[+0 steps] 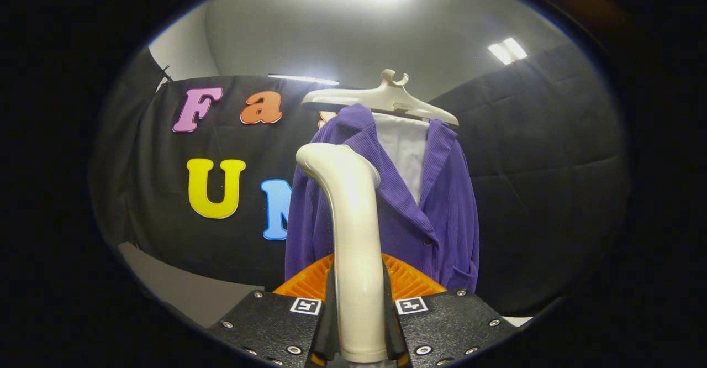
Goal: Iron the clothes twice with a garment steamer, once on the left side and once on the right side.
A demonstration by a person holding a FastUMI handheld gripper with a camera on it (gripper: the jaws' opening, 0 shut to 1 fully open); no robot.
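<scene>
The gripper (pixel 359 324) has both fingers pressed on the white garment steamer (pixel 353 235) handle — it rises upright, blocking part of the purple jacket (pixel 442 208) beyond, hung on a cream hanger (pixel 386 98) over a white shirt (pixel 406 147).
</scene>
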